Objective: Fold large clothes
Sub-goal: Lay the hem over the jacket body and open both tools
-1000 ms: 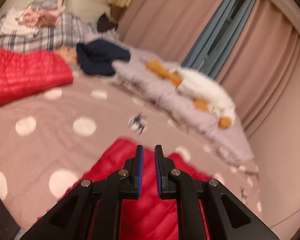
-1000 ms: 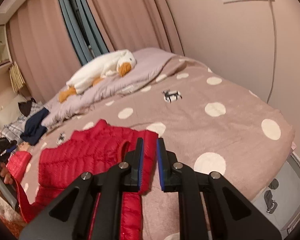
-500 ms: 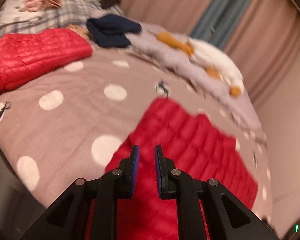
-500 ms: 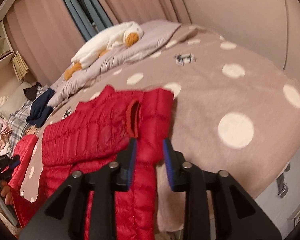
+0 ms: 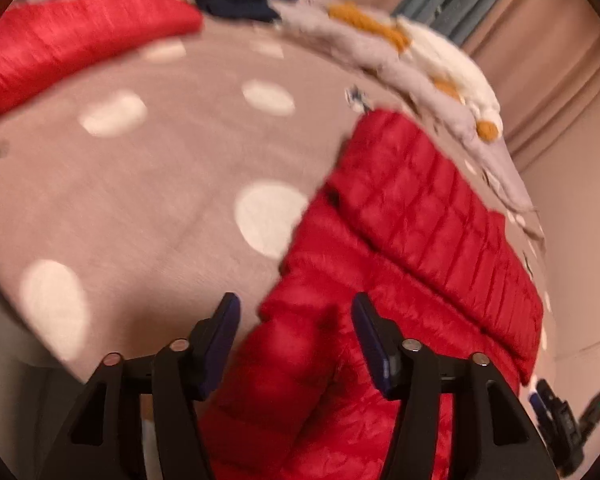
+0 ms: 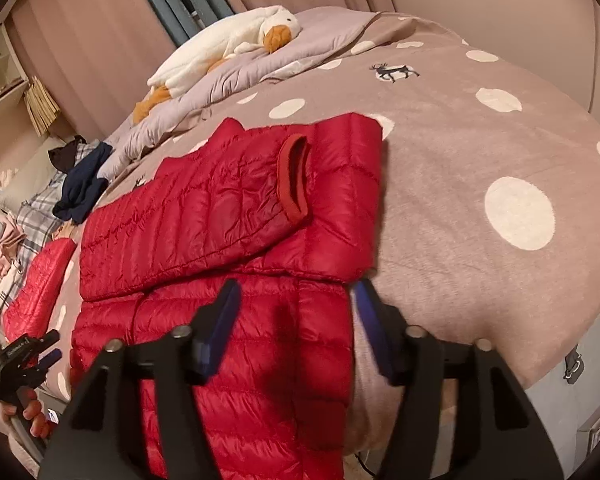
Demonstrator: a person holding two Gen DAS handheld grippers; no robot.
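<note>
The red down jacket [image 6: 228, 216] lay across the spotted bedspread [image 6: 480, 152], its lower part hanging over the near edge of the bed and a sleeve folded across the body, the cuff [image 6: 294, 178] resting near the jacket's far right corner. A second ago I had both tools pinched almost shut above the jacket; by this moment both had dropped toward its hanging hem and their jaws were opening. The right gripper [image 6: 296, 304] stood apart over the jacket's right edge, just below the fold line, with red fabric showing between the fingers but neither pad pressing on it. The left gripper [image 5: 296, 318] was likewise apart over the jacket's left edge, nothing clamped, though that view was smeared by motion. I read this as lining up to take the two hem corners so the lower half could be brought up over the folded sleeve; the fold itself was not yet begun.

Beyond the jacket, another red quilted garment [image 5: 72, 36] lay on the bedspread to its left, a dark navy garment [image 6: 82, 188] past that, and a white plush goose [image 6: 224, 46] rested on the lilac quilt [image 6: 228, 80] behind the jacket, toward the curtains [image 6: 100, 40].
</note>
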